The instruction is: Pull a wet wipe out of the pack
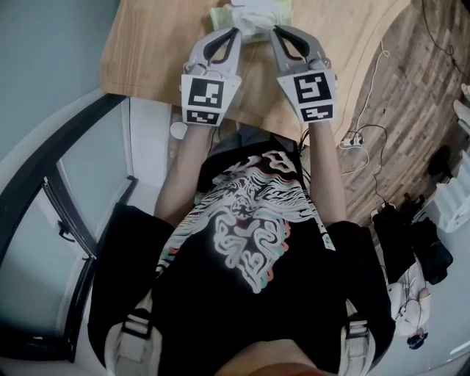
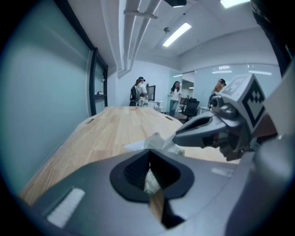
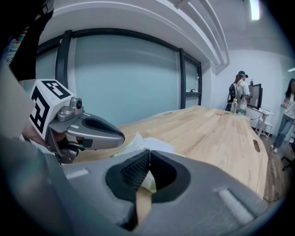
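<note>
A pale green wet wipe pack lies on the wooden table at the top of the head view. A crumpled white wipe stands up from its middle. My left gripper is shut, its tip at the pack's near left part. My right gripper is also shut, with its tip at the near right part. In the left gripper view the wipe shows just past my shut jaws, touching the right gripper's fingers. The right gripper view shows the wipe beside the left gripper's fingers. Whether either gripper pinches the wipe or the pack is hidden.
The long table runs far ahead, with a glass wall on its left. Several people stand at the far end near bottles and chairs. Cables lie on the wooden floor to my right.
</note>
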### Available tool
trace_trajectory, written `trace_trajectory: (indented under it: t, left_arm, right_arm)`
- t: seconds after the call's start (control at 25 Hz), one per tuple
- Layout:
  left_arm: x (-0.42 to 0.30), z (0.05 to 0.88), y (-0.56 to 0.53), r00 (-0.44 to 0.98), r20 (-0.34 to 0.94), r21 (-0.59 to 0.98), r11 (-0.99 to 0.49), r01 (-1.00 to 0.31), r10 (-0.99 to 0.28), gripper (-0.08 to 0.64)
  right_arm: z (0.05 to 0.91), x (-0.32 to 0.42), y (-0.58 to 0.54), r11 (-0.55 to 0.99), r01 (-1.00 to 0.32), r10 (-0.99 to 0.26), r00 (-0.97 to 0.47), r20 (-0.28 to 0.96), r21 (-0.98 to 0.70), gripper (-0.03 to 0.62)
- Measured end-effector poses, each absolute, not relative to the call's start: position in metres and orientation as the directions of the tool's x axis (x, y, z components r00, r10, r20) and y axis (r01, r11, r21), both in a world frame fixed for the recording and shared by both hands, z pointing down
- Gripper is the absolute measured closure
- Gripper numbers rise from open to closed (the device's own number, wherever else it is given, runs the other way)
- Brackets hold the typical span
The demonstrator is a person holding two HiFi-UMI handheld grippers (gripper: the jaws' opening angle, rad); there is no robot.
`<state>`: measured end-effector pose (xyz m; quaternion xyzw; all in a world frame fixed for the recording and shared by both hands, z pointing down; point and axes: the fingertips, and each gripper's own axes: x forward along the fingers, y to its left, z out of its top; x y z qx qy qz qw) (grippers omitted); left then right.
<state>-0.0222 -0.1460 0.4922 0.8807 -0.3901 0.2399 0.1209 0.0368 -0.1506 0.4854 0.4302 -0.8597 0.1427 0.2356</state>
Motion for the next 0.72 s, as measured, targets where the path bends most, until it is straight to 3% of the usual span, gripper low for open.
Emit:
trace_trajectory:
  t: [0.72]
  left_arm:
    - [-0.031,0.479,-0.133,0.594,0.495,0.005,-0.681,-0.732,-0.635,0.572]
  right_arm:
    - [0.469,0.047,-0.130,0.527,-0.850,-0.727,-0.468,0.503,-0.029,0.591]
